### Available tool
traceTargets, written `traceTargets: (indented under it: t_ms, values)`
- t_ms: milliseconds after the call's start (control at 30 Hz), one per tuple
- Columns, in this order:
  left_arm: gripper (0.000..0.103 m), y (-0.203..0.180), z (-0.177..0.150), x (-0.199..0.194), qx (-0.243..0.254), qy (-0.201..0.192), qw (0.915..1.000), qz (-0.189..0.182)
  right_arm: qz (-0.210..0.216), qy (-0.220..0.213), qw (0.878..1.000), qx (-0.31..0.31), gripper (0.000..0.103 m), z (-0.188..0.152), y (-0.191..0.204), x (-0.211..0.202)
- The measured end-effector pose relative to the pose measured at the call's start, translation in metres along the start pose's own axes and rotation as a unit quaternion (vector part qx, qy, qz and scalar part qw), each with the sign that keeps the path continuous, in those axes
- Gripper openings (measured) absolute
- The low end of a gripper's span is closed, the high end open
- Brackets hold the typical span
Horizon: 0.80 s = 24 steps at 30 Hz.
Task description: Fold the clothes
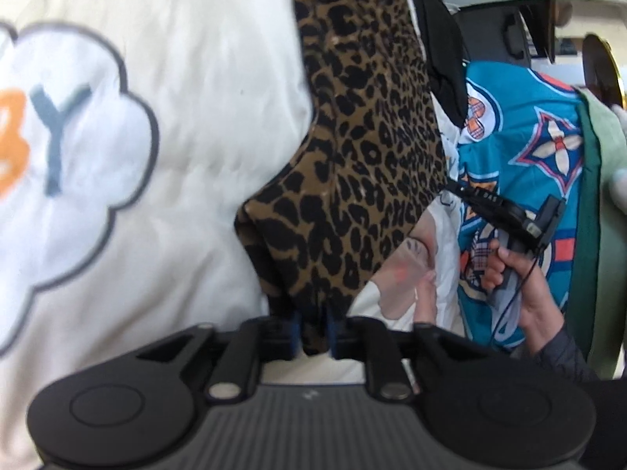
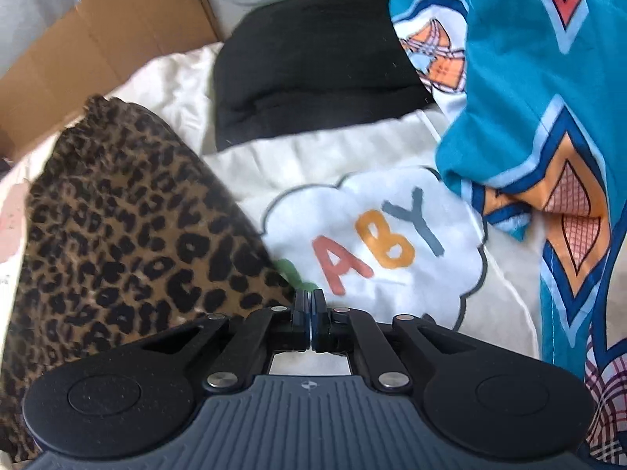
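Note:
A leopard-print garment [image 1: 352, 149] stretches away from my left gripper [image 1: 313, 337], which is shut on its near edge. In the right wrist view the same garment [image 2: 117, 227] lies bunched at the left on a cream blanket [image 2: 313, 156] with a white cloud patch reading "BABY" [image 2: 376, 243]. My right gripper [image 2: 311, 309] is shut, fingers pressed together, right beside the leopard edge with no cloth visible between them. In the left wrist view a hand [image 1: 521, 286] holds that right gripper [image 1: 454, 190], its tip close to the leopard garment's right edge.
A teal patterned cloth [image 2: 529, 98] hangs at the right. A black garment [image 2: 305, 62] lies behind the blanket. Cardboard [image 2: 106, 31] stands at the back left. A green cloth [image 1: 603, 196] and a gold-rimmed round object [image 1: 603, 66] sit at the far right.

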<state>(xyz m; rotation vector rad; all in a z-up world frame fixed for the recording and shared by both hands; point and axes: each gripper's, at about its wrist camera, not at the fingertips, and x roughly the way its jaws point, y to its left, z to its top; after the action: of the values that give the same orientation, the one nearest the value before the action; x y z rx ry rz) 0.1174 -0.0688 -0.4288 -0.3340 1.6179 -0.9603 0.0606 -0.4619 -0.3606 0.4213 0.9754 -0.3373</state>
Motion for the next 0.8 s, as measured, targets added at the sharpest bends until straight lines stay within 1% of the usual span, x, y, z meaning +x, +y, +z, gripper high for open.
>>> traceTargets:
  t_ms: [33, 100, 133, 167, 200, 233, 267, 400, 467, 600, 633, 800]
  values:
    - [0.042, 0.000, 0.000, -0.007, 0.005, -0.007, 1.0000, 0.004, 0.009, -0.004, 1.000, 0.005, 0.003, 0.000, 0.000, -0.001]
    - [0.045, 0.003, 0.002, -0.018, 0.004, -0.021, 0.9997, 0.011, 0.022, -0.006, 1.000, 0.019, 0.007, 0.000, -0.001, -0.001]
    - [0.045, 0.006, 0.003, -0.023, 0.000, -0.027, 0.9995, 0.013, 0.027, -0.007, 0.999, 0.024, 0.016, 0.000, -0.001, -0.002]
    - [0.045, 0.010, 0.004, -0.027, -0.006, -0.032, 0.9993, 0.015, 0.031, -0.009, 0.999, 0.026, 0.021, -0.001, -0.001, -0.002]
    - [0.045, 0.012, 0.004, -0.029, -0.011, -0.037, 0.9991, 0.017, 0.035, -0.010, 0.999, 0.029, 0.037, -0.001, -0.001, -0.002]
    - [0.045, 0.014, 0.005, -0.030, -0.015, -0.040, 0.9989, 0.018, 0.039, -0.012, 0.999, 0.031, 0.048, -0.002, -0.001, -0.002]
    - [0.045, 0.015, 0.005, -0.029, -0.016, -0.040, 0.9989, 0.018, 0.043, -0.013, 0.998, 0.034, 0.049, -0.002, 0.000, -0.002]
    - [0.045, 0.014, 0.003, -0.023, -0.013, -0.031, 0.9993, 0.018, 0.056, -0.013, 0.998, 0.029, 0.050, -0.003, 0.005, -0.001]
    - [0.045, 0.015, 0.002, -0.023, -0.013, -0.030, 0.9993, 0.015, 0.043, -0.025, 0.998, 0.030, 0.050, -0.001, 0.006, -0.006]
    - [0.045, 0.015, 0.001, -0.025, -0.007, -0.029, 0.9994, 0.017, 0.036, -0.052, 0.996, 0.063, 0.050, 0.002, -0.005, -0.019]
    - [0.045, 0.016, 0.001, -0.025, -0.007, -0.029, 0.9994, 0.016, 0.039, -0.050, 0.996, 0.069, 0.050, 0.002, -0.006, -0.019]
    - [0.045, 0.015, 0.001, -0.024, -0.005, -0.030, 0.9994, 0.014, 0.065, -0.002, 0.995, 0.076, 0.049, -0.007, -0.003, 0.000]
